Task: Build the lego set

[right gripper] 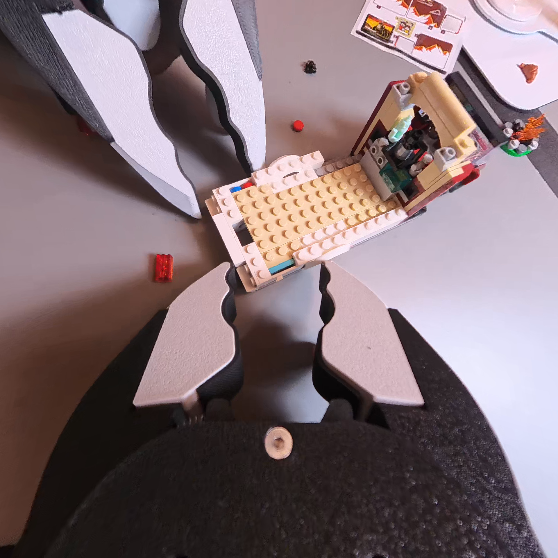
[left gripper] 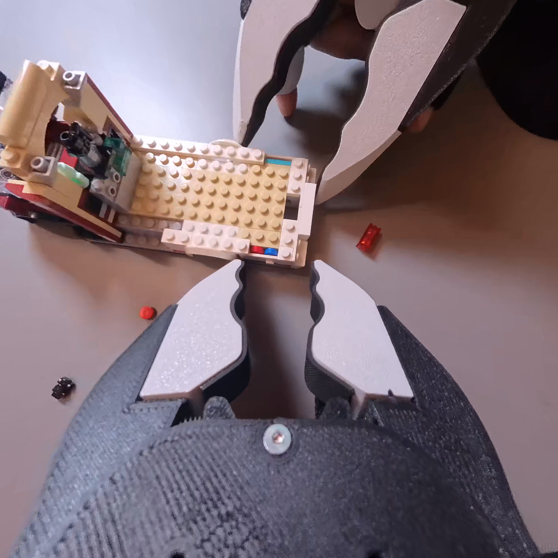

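The lego build (left gripper: pixel 211 199) is sitting on the grey desk (left gripper: pixel 151 75) at centre-left of the left wrist view, and right of centre in the right wrist view (right gripper: pixel 305 217). It is looking partly done, in my judgement: a long tan studded floor edged with white bricks is in place, and a dark red and tan cab section (left gripper: pixel 57 145) packed with small dark and green parts is standing up at one end, but nothing is rising yet above the open floor, so walls and a roof appear to be left. Loose pieces are waiting on the desk: a clear red brick (left gripper: pixel 369 240) right of the build in the left wrist view, a small red round stud (left gripper: pixel 147 312) at lower left, a tiny black piece (left gripper: pixel 62 388) further down the left side, and a sticker sheet (right gripper: pixel 410 30) lying in the upper right of the right wrist view, above a small orange flame assembly (right gripper: pixel 524 136). The left gripper (left gripper: pixel 276 265) is hovering just beside the near edge of the build, its jaws spread and holding nothing. The right gripper (right gripper: pixel 276 267) is sitting at the opposite long edge, close by the teal tile, its jaws likewise spread and empty.
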Tool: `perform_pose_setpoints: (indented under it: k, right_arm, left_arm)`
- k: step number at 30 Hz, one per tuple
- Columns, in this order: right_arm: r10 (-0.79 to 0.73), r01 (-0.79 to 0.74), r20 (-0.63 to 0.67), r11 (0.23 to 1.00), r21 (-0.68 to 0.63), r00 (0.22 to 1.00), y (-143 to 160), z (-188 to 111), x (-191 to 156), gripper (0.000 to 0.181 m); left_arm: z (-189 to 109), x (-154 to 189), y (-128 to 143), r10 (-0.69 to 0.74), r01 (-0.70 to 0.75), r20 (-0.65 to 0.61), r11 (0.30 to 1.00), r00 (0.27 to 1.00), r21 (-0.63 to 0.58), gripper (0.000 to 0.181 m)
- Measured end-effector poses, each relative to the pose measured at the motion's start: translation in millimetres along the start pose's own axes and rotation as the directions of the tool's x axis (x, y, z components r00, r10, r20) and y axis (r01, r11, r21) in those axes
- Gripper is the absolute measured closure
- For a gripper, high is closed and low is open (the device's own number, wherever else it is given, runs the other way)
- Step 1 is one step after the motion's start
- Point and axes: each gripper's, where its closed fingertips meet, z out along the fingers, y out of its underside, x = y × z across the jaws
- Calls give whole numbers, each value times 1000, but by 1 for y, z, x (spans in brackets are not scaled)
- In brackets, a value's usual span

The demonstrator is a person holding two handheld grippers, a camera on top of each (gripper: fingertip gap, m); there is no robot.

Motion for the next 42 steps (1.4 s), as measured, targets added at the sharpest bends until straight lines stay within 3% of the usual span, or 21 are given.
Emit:
perform_pose_setpoints:
  k: [5, 10, 15, 23, 27, 35, 38, 41, 42]
  right_arm:
    - [47, -48, 23, 998, 49, 999, -7, 0, -3, 129]
    - [97, -101, 40, 988, 118, 994, -18, -4, -3, 130]
    - [137, -151, 77, 964, 217, 987, -30, -15, -2, 130]
    - [-80, 124, -188, 965, 233, 979, -35, -16, 10, 137]
    - [-188, 267, -367, 947, 180, 911, -39, -17, 22, 145]
    - [-316, 437, -594, 897, 67, 740, -51, -22, 38, 133]
    - [-436, 557, -604, 831, 16, 668, -58, -15, 32, 130]
    - [-572, 682, -585, 730, -43, 575, -60, -4, 20, 156]
    - [-597, 705, -586, 707, -61, 548, -61, -2, 18, 156]
  left_arm:
    - [0, -5, 3, -85, 84, 64, 996, 994, 12, 137]
    - [-4, -9, 1, -70, 65, 113, 997, 991, 51, 140]
    - [-21, -9, -15, -88, 71, 106, 985, 990, 156, 145]
    - [-37, -18, -34, -216, 188, 53, 926, 975, 326, 146]
    - [-41, -22, -39, -266, 241, 19, 899, 964, 366, 146]
    - [-47, -31, -43, -308, 281, 3, 870, 951, 404, 148]
    - [-42, -29, -42, -312, 294, -18, 872, 950, 391, 147]
    - [-39, -26, -42, -306, 293, -28, 876, 952, 382, 146]
    - [-40, -27, -42, -299, 284, -18, 881, 954, 379, 145]
